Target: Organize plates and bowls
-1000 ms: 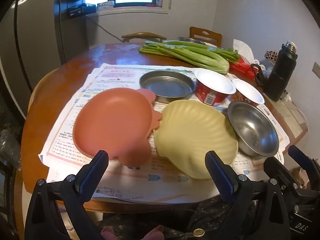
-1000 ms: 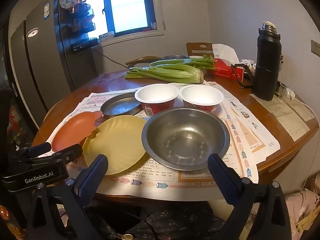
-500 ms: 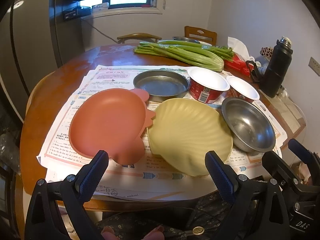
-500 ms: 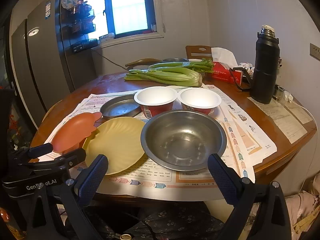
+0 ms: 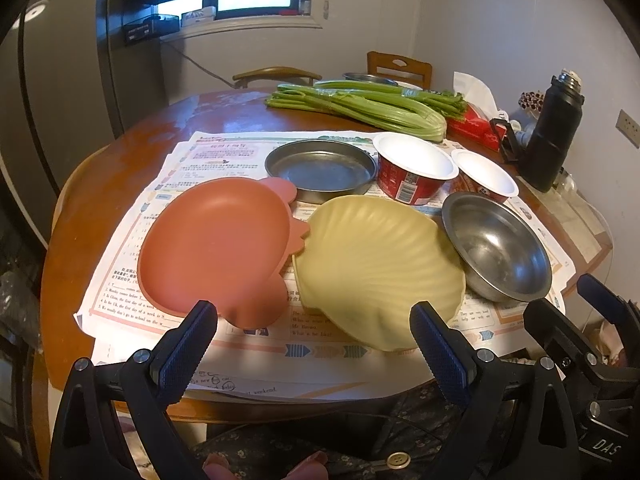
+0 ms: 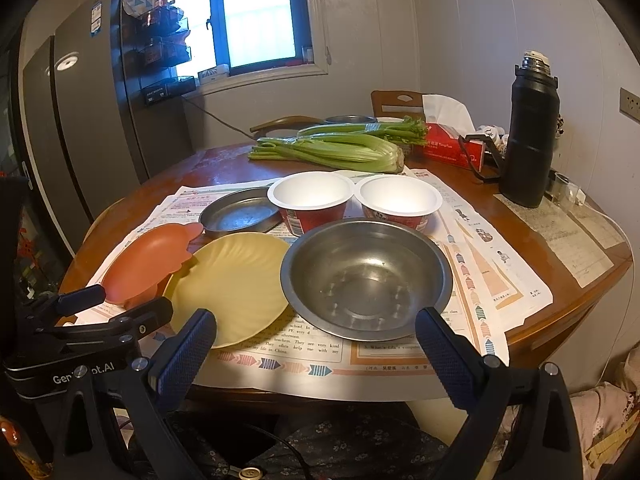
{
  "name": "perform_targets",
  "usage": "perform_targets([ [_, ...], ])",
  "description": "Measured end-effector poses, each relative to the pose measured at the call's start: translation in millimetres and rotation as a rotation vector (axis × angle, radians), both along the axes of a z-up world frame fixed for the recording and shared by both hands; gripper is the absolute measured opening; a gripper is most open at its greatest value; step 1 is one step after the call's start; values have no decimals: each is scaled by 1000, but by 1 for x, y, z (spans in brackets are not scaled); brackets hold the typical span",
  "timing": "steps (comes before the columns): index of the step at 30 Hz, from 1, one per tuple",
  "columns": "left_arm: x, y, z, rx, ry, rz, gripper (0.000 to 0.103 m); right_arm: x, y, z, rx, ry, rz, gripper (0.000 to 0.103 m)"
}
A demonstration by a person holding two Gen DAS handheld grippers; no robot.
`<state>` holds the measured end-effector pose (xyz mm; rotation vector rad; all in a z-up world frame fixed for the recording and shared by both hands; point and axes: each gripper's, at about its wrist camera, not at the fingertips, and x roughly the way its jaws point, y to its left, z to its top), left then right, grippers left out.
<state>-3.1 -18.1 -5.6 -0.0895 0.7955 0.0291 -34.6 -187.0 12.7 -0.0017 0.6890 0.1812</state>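
Both the left gripper (image 5: 314, 354) and the right gripper (image 6: 316, 350) hung with fingers spread wide and empty at the near table edge. The yellow shell plate (image 5: 380, 268) lay between the red plate (image 5: 216, 242) and the steel bowl (image 5: 498, 246), its long axis running left to right, hinge toward the red plate. Since the red rim seemed to overlap the hinge, lifting the shell could drag the red plate or the newspaper (image 5: 304, 350).

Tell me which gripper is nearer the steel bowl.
Right. The right gripper hangs just short of the steel bowl, facing it; the left gripper faces the red plate and yellow plate, bowl off to its right.
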Motion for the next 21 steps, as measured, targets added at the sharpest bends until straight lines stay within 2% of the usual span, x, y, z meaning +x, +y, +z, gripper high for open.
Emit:
perform_targets([
  [21,1,-1,-2,10,4,-4,97,5,1,-6,-3,18,-1,100],
])
